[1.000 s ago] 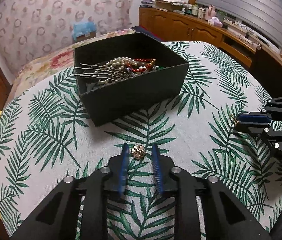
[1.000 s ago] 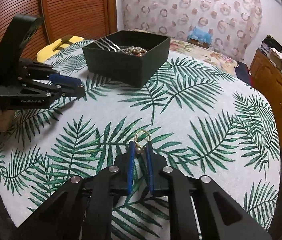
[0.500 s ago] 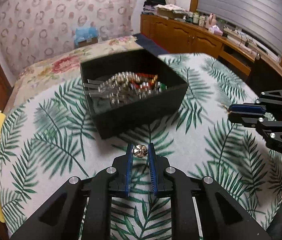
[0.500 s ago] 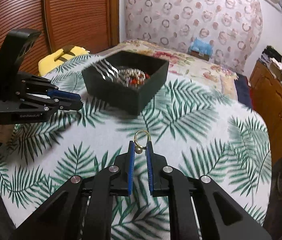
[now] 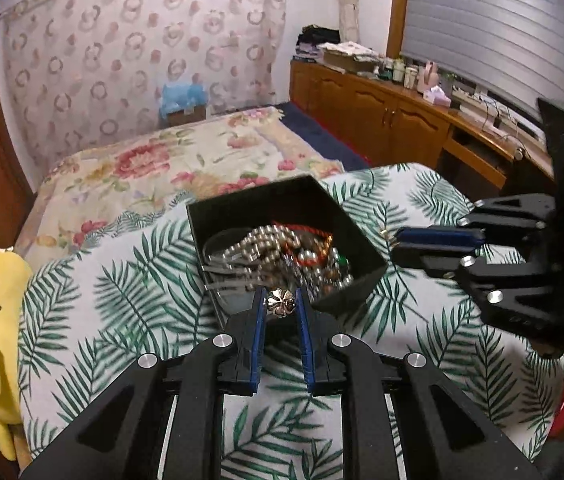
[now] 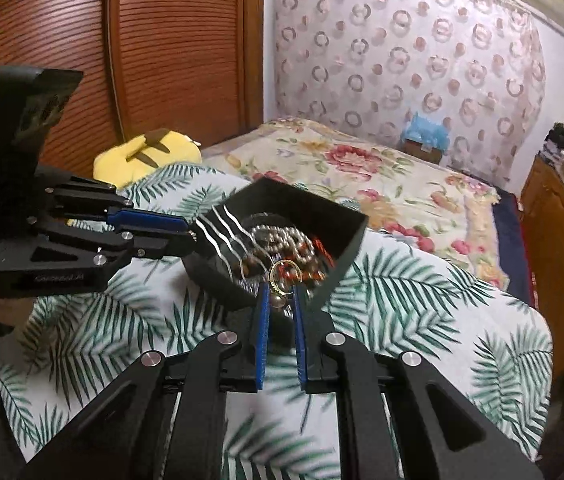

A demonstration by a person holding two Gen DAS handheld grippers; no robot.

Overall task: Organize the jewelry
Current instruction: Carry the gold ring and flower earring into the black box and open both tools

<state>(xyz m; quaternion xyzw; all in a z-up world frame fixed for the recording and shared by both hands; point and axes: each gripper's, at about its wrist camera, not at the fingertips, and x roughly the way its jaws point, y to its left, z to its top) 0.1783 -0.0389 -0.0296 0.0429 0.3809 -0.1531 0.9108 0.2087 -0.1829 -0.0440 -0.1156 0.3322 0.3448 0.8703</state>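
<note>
- The left tool (image 5: 281, 307) is clenched on a small flower-shaped metal charm (image 5: 281, 302), pinched at the very tips of its blue pads so the piece stays clear of the palm-leaf cloth on the bench (image 5: 130, 300).
- The right tool (image 6: 281, 292) is likewise clamped on a gold ring (image 6: 282, 276) with a small bead; the ring stands up out of the pad tips.
- Both tools tilt downward toward the black box (image 5: 356, 240), probably so each piece can be dropped in with the rest.
- The box holds a heap of pearl strands (image 5: 270, 242), red beads and silver hairpins (image 6: 222, 228).
- The charm hangs just above the box's near corner; the ring hovers over its near wall, from the other side.
- Release seems the next step for each.
</note>
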